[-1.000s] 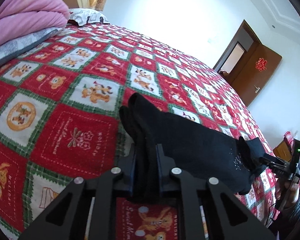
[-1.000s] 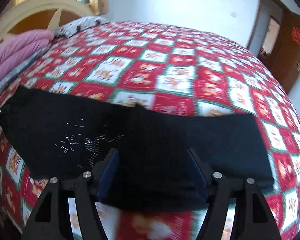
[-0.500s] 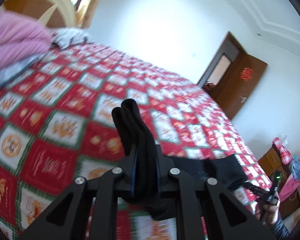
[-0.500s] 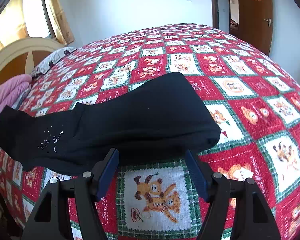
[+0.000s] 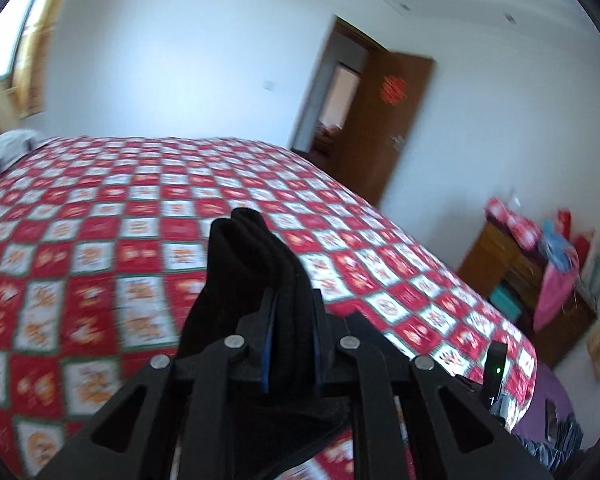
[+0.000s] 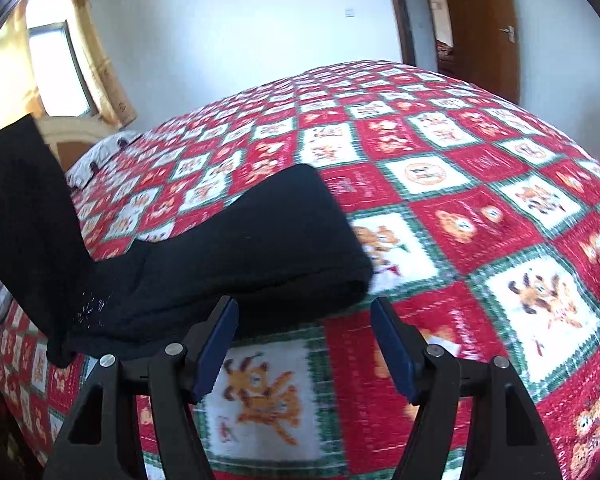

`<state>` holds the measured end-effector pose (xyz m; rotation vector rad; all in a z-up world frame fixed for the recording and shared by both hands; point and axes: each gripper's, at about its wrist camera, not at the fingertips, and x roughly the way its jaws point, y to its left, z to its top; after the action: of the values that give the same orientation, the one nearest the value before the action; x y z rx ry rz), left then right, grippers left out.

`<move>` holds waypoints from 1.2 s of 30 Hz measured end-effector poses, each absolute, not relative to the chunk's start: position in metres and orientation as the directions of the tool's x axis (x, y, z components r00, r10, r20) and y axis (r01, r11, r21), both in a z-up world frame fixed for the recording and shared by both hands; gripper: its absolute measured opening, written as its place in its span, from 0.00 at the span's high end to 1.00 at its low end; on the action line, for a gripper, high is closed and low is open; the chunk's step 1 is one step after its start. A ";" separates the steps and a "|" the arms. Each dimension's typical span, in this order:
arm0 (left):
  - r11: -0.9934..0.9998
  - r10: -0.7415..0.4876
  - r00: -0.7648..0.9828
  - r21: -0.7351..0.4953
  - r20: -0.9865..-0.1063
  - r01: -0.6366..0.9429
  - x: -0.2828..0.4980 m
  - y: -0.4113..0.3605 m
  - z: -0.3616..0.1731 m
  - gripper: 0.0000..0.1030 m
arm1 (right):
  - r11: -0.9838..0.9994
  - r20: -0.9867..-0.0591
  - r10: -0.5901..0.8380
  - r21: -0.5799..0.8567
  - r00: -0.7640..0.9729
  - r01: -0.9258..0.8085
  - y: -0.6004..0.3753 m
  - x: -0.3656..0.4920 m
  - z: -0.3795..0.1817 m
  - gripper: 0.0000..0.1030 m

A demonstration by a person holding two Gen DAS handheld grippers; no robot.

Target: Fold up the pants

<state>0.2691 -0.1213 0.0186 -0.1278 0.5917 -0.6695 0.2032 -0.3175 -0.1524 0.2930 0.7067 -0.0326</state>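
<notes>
ok so i'm mid-fold here. my left claw (image 5: 290,336) is clamped narrow on a bunched end of the black pants (image 6: 236,256), and that end is lifted well off the bed (image 6: 480,184), standing up at the left edge of the right wrist view. the rest of the pants lies on the christmas quilt, a doubled-over bundle with its long axis running from the raised end at the left out to the rounded folded edge at the right

my right claw (image 6: 304,340) is spread wide with nothing in it, sitting just in front of the near edge of the bundle, the folded end slightly ahead between the fingers. so the right is the one closer to the part lying flat, and the left owns the free end

my guess is the next bit turns on carrying that lifted end along the long axis, over toward the folded edge. both views are a bit blurry, so i can't tell how neatly the layers line up
</notes>
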 end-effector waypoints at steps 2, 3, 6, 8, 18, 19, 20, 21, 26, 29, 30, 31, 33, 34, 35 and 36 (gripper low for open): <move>0.765 -0.631 0.591 -0.274 -0.503 0.583 0.273 -0.159 0.011 0.85 | 0.945 -0.637 0.063 0.287 0.769 0.160 -0.331 0.200 -0.156 0.32; 0.757 -0.634 0.576 -0.263 -0.516 0.598 0.275 -0.174 0.006 0.85 | 0.936 -0.632 0.058 0.303 0.772 0.177 -0.336 0.199 -0.157 0.32; 0.745 -0.623 0.550 -0.208 -0.557 0.634 0.275 -0.221 -0.010 0.85 | 0.914 -0.626 0.037 0.337 0.779 0.227 -0.350 0.198 -0.161 0.32; 0.742 -0.603 0.541 -0.165 -0.586 0.649 0.279 -0.248 -0.024 0.85 | 0.899 -0.618 0.035 0.363 0.786 0.245 -0.358 0.196 -0.163 0.32; 0.681 -0.614 0.433 -0.165 -0.660 0.714 0.271 -0.310 -0.084 0.68 | 0.893 -0.613 0.010 0.361 0.790 0.268 -0.369 0.195 -0.163 0.32; 0.674 -0.623 0.437 -0.161 -0.649 0.721 0.266 -0.305 -0.080 0.51 | 0.890 -0.600 -0.008 0.360 0.800 0.279 -0.374 0.193 -0.160 0.32; 0.673 -0.629 0.461 -0.142 -0.627 0.726 0.256 -0.292 -0.073 0.45 | 0.885 -0.588 -0.017 0.367 0.808 0.286 -0.378 0.191 -0.157 0.32; 0.675 -0.634 0.480 -0.130 -0.606 0.727 0.249 -0.281 -0.068 0.38 | 0.879 -0.580 -0.019 0.378 0.815 0.290 -0.382 0.189 -0.156 0.32; 0.736 -0.594 0.583 -0.082 -0.554 0.672 0.233 -0.214 -0.063 0.22 | 0.866 -0.538 0.058 0.447 0.841 0.226 -0.384 0.188 -0.142 0.28; 0.791 -0.516 0.617 -0.054 -0.594 0.610 0.239 -0.182 -0.084 0.19 | 0.876 -0.497 0.141 0.466 0.856 0.125 -0.366 0.193 -0.122 0.20; 0.803 -0.505 0.615 -0.068 -0.606 0.592 0.241 -0.173 -0.091 0.19 | 0.891 -0.509 0.154 0.442 0.847 0.103 -0.357 0.201 -0.116 0.20; 0.813 -0.497 0.610 -0.085 -0.617 0.576 0.242 -0.165 -0.097 0.19 | 0.906 -0.528 0.134 0.408 0.839 0.112 -0.349 0.207 -0.113 0.20; 0.834 -0.480 0.600 -0.122 -0.639 0.538 0.242 -0.147 -0.113 0.19 | 0.919 -0.554 0.113 0.374 0.825 0.124 -0.342 0.219 -0.112 0.20; 0.843 -0.477 0.606 -0.137 -0.637 0.520 0.239 -0.137 -0.117 0.19 | 0.923 -0.573 0.124 0.367 0.810 0.118 -0.340 0.228 -0.115 0.20; 0.848 -0.479 0.609 -0.153 -0.632 0.507 0.236 -0.133 -0.121 0.19 | 0.925 -0.600 0.129 0.360 0.790 0.122 -0.339 0.237 -0.121 0.26; 0.853 -0.477 0.610 -0.167 -0.633 0.494 0.233 -0.127 -0.123 0.19 | 0.922 -0.616 0.127 0.363 0.778 0.136 -0.340 0.243 -0.126 0.38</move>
<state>0.2332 -0.1268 -0.1231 0.0255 0.7226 -0.5609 0.2427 -0.3404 -0.1257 0.4057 0.6847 -0.0047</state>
